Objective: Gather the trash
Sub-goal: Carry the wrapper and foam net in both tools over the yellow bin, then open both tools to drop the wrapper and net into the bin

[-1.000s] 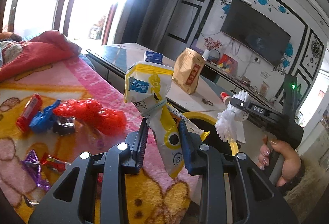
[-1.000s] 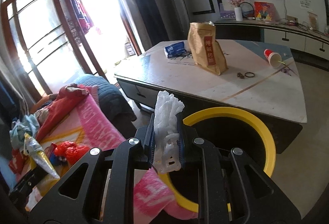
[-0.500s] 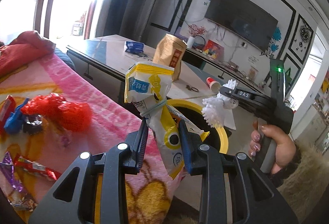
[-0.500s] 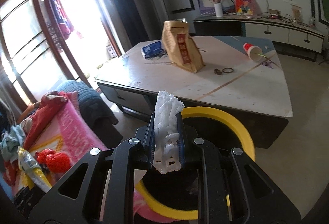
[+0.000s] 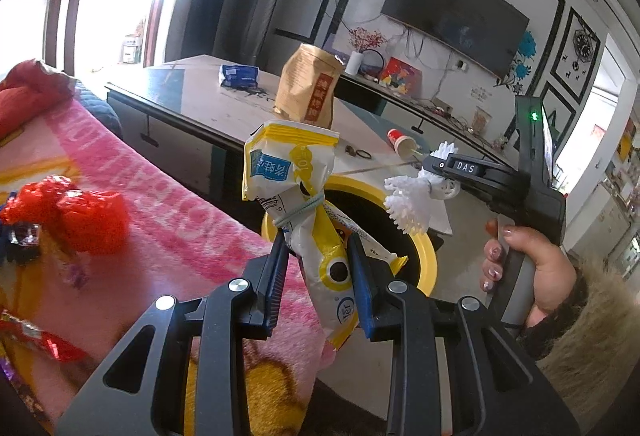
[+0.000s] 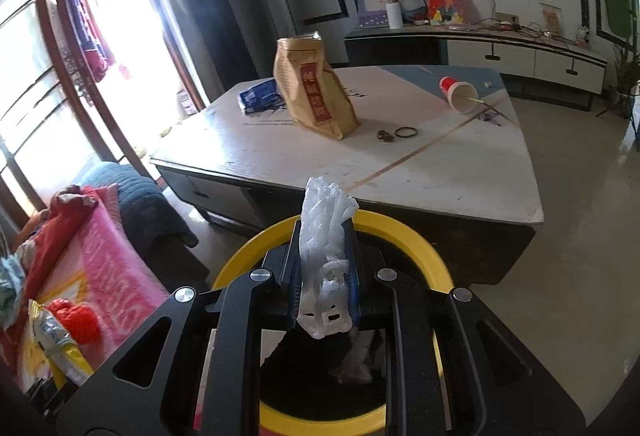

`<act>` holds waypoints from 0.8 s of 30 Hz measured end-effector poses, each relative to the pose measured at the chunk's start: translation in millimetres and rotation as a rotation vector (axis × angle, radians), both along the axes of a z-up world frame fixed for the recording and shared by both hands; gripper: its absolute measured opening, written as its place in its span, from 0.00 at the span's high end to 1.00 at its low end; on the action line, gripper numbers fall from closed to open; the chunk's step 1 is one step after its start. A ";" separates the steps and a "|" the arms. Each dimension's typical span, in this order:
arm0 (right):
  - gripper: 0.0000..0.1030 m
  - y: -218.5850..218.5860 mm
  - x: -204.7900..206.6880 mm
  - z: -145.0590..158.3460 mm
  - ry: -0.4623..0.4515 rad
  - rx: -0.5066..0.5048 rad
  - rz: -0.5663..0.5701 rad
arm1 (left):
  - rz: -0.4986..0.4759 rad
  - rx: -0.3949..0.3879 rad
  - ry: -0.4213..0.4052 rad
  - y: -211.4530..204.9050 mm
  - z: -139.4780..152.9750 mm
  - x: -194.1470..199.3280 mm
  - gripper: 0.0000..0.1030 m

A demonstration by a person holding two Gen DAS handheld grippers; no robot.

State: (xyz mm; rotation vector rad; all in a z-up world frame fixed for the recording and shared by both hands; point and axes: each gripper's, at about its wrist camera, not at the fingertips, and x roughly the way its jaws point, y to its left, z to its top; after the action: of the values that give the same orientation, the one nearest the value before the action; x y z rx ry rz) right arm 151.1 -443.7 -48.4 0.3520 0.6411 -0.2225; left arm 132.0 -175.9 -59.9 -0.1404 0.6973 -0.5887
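Both grippers, right gripper (image 6: 325, 278) probably farther, moved over the bin (image 6: 424, 248).

yellow snack bag (image 5: 316, 232) upright | white plastic wad (image 6: 326, 256) over yellow-rimmed bin (image 6: 404, 232)

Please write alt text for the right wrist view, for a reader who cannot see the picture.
The right hand-held gripper is shut on a crumpled white plastic piece directly above a yellow-rimmed bin. Behind the bin is a low table with a brown paper bag and a tipped red cup; a pink blanket lies at left.
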 end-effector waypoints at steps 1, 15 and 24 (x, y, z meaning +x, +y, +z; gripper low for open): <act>0.88 -2.8 0.7 -2.5 0.006 -0.004 -0.008 | -0.003 0.002 0.003 -2.3 -1.5 2.0 0.72; 0.87 -23.9 5.0 -26.2 0.065 -0.027 -0.064 | -0.062 0.053 0.036 -47.5 -25.6 28.9 0.72; 0.71 -25.7 4.6 -26.1 0.050 0.002 -0.061 | -0.090 0.075 0.045 -71.5 -35.0 45.9 0.69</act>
State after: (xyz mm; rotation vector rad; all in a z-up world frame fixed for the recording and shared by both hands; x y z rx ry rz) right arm 155.7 -469.5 -74.5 0.3689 0.6806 -0.2899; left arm 177.9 -247.4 -94.9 -0.0525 0.7709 -0.6460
